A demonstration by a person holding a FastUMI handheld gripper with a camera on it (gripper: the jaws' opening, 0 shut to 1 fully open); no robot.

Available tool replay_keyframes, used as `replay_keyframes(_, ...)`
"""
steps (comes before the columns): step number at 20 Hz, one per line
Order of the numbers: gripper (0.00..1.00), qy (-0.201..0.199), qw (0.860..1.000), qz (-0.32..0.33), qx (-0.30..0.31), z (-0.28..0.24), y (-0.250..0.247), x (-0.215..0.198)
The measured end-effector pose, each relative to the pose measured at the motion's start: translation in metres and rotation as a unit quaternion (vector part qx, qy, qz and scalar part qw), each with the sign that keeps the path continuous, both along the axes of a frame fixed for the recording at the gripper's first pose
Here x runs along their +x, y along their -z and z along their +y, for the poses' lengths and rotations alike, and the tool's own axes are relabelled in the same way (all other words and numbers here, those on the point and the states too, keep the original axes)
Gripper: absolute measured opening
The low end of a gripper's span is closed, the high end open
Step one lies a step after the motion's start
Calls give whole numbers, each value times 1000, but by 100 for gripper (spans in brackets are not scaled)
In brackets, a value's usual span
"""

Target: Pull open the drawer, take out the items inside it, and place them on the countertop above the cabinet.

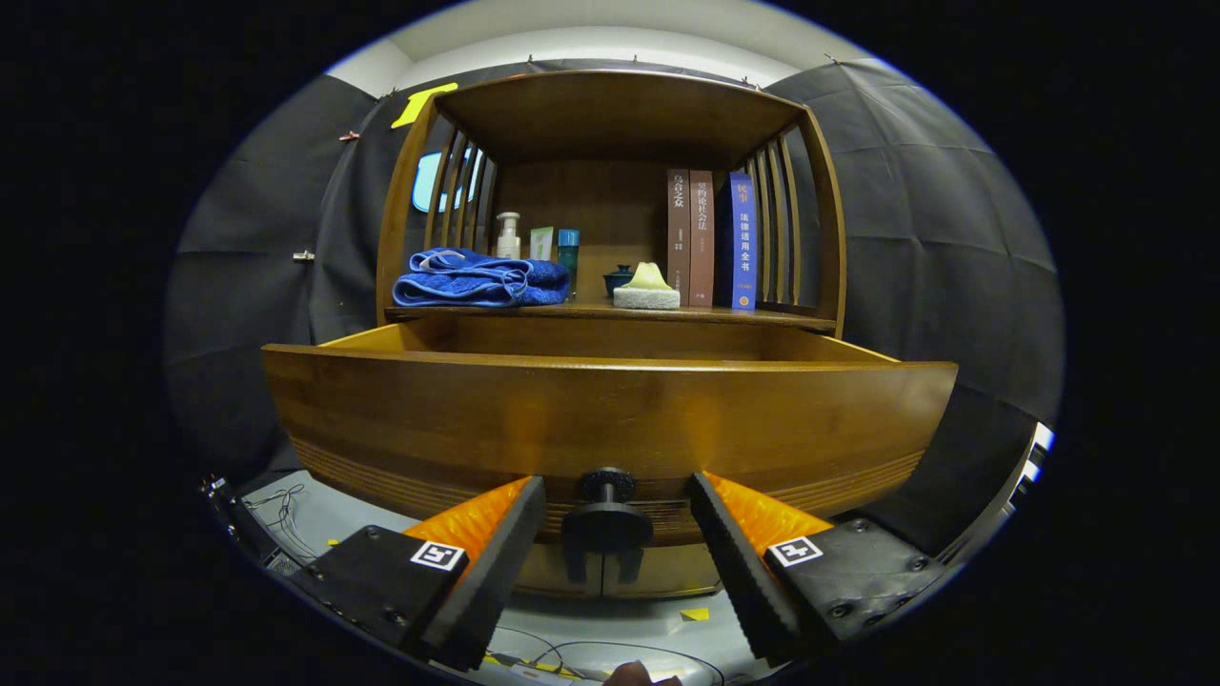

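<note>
Black cloth walls surround our wooden cabinet (610,124), whose drawer (610,419) stands pulled well out toward us. We judge the opening step nearly done; next we must lift over the drawer front to reach inside, though its contents are hidden from us. On the desk (591,312) above we count 3 books (710,238), 1 folded blue towel (481,279), 1 sponge (647,288) and 1 pump bottle (508,235). Our claw (617,543) is spread open, its 2 fingers flanking the round knob (607,519) without touching it.
</note>
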State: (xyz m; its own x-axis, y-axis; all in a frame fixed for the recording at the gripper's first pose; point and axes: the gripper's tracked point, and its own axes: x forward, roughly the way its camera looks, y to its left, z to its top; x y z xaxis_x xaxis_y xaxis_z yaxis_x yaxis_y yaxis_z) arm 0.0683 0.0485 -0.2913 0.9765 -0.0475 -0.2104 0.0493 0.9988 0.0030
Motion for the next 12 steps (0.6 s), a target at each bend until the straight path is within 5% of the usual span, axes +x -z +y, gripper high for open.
replay_keyframes(12,99,4,1000,-12,1,4,-7,55)
